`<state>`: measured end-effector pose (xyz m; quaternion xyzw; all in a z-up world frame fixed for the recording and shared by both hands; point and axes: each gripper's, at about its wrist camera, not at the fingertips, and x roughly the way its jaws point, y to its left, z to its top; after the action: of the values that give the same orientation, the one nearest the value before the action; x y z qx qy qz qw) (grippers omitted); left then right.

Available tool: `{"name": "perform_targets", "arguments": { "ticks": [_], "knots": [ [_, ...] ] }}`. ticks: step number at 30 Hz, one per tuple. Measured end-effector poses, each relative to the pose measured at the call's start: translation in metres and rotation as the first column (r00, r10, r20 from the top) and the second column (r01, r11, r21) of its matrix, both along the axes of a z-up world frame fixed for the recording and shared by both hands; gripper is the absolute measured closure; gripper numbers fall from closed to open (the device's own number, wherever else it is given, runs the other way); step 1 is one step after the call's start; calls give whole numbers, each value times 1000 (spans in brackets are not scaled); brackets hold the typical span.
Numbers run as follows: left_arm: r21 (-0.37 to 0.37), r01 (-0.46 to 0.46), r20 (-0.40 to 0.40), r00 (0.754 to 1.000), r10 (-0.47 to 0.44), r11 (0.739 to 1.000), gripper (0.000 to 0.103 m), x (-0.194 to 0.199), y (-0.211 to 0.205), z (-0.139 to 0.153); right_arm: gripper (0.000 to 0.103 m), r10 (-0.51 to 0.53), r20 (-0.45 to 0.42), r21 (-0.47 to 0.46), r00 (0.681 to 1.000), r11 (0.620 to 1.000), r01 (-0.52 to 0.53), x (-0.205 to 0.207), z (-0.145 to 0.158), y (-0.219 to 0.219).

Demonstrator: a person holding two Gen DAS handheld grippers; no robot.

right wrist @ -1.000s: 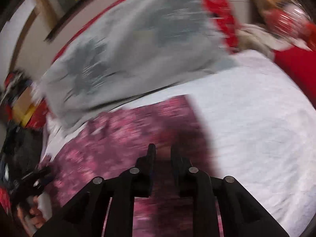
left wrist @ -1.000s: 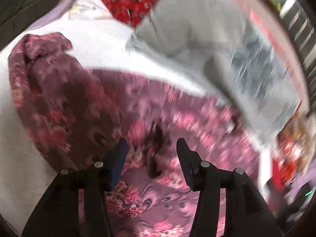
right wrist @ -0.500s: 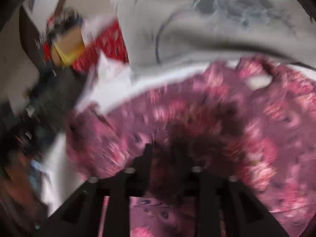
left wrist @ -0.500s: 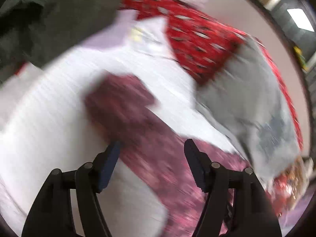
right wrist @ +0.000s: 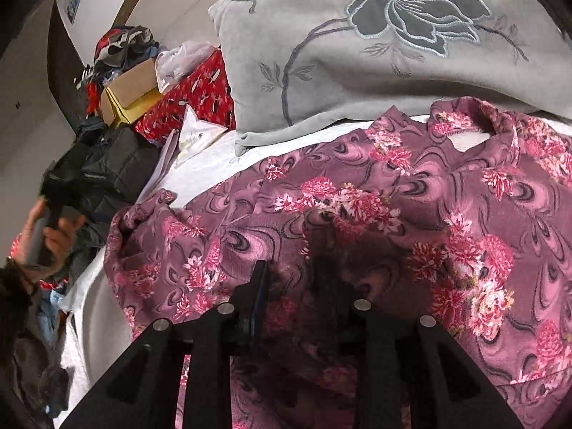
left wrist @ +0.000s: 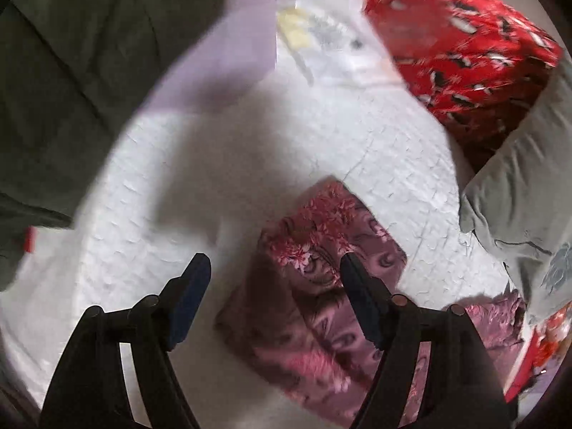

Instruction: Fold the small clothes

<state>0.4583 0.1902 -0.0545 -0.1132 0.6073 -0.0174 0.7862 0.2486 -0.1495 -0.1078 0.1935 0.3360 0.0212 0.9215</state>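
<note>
The purple floral garment point(right wrist: 375, 214) lies spread over the white bedcover point(left wrist: 250, 164) across the middle and right of the right wrist view, neckline at the upper right, no neat fold visible, so the folding seems barely begun. The left gripper point(left wrist: 275, 293), low in its frame, is opening wide with nothing pinched, poised over a sleeve-like end point(left wrist: 321, 236) of the cloth. The right gripper point(right wrist: 289, 286) stands narrowly parted against the fabric; whether it grips cloth I cannot tell.
</note>
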Motion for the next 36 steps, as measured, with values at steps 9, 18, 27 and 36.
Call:
{"name": "perform_targets", "arguments": {
  "ticks": [9,18,27,36],
  "knots": [
    [-171,-46,69,996,59,984,94,-22,6,13,73,3,4,22,1000,1000,-3,0,0,-2],
    [-221,28,234,972,26,975,94,-63,-16,87,71,-15,-70,0,997,1000,15,-15,23,-9],
    [-278,135,279,959,-55,951,94,-99,-87,123,60,-216,-97,-77,972,975,209,-83,24,-95],
    [-292,339,310,918,-247,894,94,-142,-199,138,61,-216,-23,42,976,975,217,-124,3,-129]
  ]
}}
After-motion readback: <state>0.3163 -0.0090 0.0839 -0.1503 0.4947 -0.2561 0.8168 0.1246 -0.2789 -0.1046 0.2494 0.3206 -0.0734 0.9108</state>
